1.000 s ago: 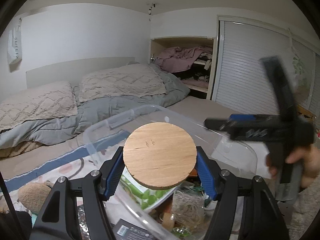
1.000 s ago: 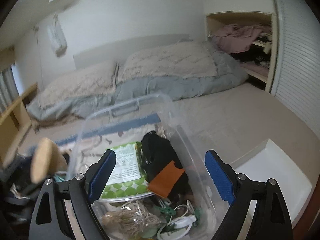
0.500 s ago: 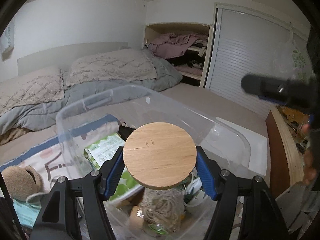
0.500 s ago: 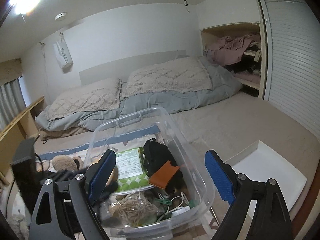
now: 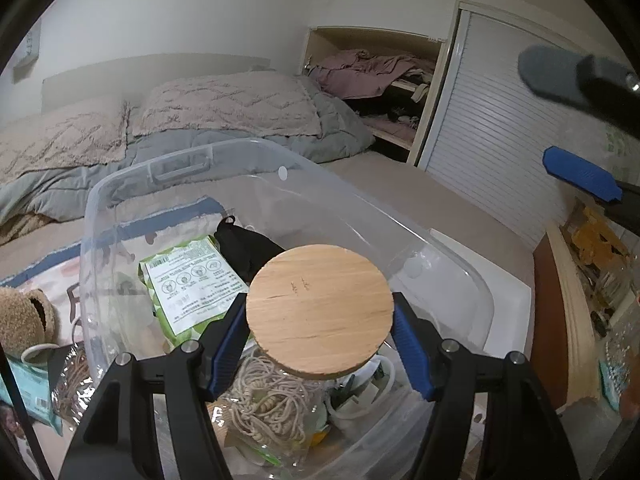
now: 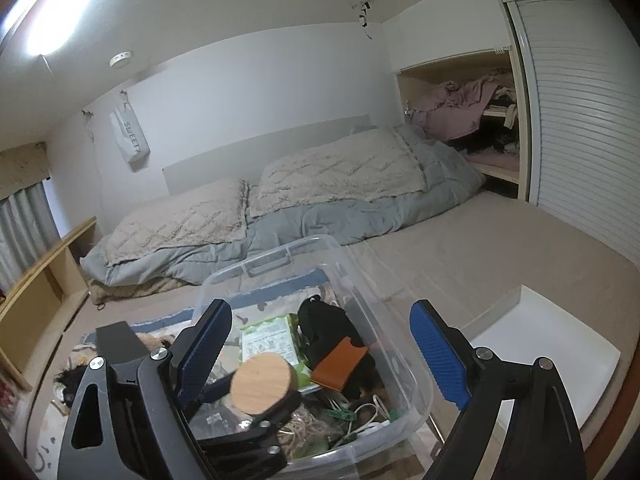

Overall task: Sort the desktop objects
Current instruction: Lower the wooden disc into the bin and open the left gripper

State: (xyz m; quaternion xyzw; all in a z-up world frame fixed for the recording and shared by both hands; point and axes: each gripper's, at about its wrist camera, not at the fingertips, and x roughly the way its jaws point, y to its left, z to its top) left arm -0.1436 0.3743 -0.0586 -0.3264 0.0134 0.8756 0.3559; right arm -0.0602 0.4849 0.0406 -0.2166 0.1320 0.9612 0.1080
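My left gripper (image 5: 320, 344) is shut on a jar with a round wooden lid (image 5: 319, 311) and holds it over the clear plastic bin (image 5: 180, 168). The jar's glass body is mostly hidden below the lid. The bin holds a green-and-white packet (image 5: 192, 284), a black pouch (image 5: 244, 248), a bundle of beige string (image 5: 272, 404) and white cables. In the right wrist view the lid (image 6: 262, 383) shows above the bin (image 6: 280, 258), held by the left gripper (image 6: 260, 404). My right gripper (image 6: 320, 354) is open and empty, raised above the bin; one of its fingers (image 5: 580, 176) shows at the right of the left wrist view.
The bin stands on a patterned mat at the foot of a bed with grey bedding (image 6: 320, 216). A white lid or tray (image 6: 552, 344) lies to its right. A brown plush toy (image 5: 24, 320) and packets lie to its left. An orange card holder (image 6: 340, 364) lies inside the bin.
My left gripper has carried the jar further over the bin. My right gripper has risen and pulled back, and stays open.
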